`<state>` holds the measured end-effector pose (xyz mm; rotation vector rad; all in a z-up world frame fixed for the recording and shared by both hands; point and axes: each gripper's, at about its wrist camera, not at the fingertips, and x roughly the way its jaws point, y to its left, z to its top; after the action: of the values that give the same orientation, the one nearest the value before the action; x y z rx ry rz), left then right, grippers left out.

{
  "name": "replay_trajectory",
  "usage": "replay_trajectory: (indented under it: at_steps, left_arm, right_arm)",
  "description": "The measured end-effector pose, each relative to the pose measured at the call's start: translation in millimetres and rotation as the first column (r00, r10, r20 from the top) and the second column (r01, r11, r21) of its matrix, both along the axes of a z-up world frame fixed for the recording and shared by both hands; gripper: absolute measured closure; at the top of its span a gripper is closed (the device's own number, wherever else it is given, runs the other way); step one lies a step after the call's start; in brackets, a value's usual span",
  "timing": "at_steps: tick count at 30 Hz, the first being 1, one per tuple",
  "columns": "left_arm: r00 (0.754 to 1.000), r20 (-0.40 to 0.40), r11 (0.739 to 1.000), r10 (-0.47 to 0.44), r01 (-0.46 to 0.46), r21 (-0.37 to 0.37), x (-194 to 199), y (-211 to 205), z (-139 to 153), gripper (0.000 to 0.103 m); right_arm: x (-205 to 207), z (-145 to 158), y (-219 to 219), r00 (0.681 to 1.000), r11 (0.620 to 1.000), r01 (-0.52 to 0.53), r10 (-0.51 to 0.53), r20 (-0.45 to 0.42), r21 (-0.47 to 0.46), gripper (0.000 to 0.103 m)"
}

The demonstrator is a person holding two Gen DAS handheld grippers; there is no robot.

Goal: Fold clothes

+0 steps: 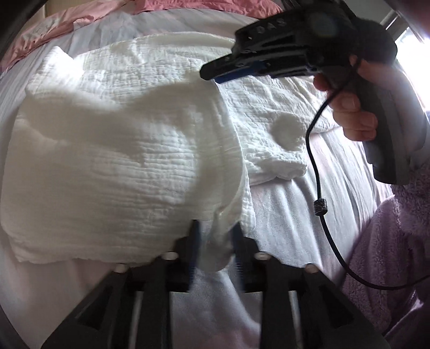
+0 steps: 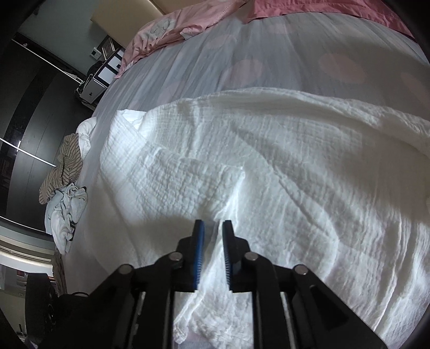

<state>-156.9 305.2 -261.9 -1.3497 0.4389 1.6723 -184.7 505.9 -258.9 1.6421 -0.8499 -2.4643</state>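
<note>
The left gripper (image 1: 215, 228) sits lowest in its own view, its blue-padded fingers pinched on a bunched corner of the white crinkled gauze garment (image 1: 121, 161); motion blur smears the fingertips. In the right wrist view the right gripper (image 2: 213, 228) has a narrow gap between its blue pads with a ridge of the same white cloth (image 2: 242, 174) running into it; whether the pads actually bite the fabric cannot be told.

The garment lies spread over a pale grey bedsheet with faint pink spots (image 2: 215, 53), which covers a wide bed. Its texture is puckered and ribbed, heavily creased, one layer doubled over another; sunlight washes out parts of it.

In the left wrist view a hand (image 1: 349, 107) grips the right gripper's dark handle, a black cable (image 1: 317, 188) hanging from it, beside a fluffy lilac sleeve (image 1: 389, 241) cut off at the edge.

Farther off, a heap of striped beige and white clothes (image 2: 64, 182) lies at the bed's left edge. Beyond, a crumpled pink quilt (image 2: 174, 24) crosses the head of the bed, and the room to the left is dark, its furniture hard to make out.
</note>
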Motion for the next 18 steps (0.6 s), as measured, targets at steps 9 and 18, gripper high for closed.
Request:
replay_trajectory:
  at_steps: [9,18]
  left_arm:
    - [0.994,-0.053,0.994,0.091,-0.087,0.068,-13,-21,21,0.040]
    - [0.909,-0.131,0.917,0.396,-0.386,0.097,-64,-81,24,0.040]
  right_arm:
    - [13,-14,-11,0.998,0.996,-0.004,0.010,0.064,-0.092,0.077]
    - [11,-7,-32,0.999,0.994,0.004,0.002,0.054,-0.109,0.096]
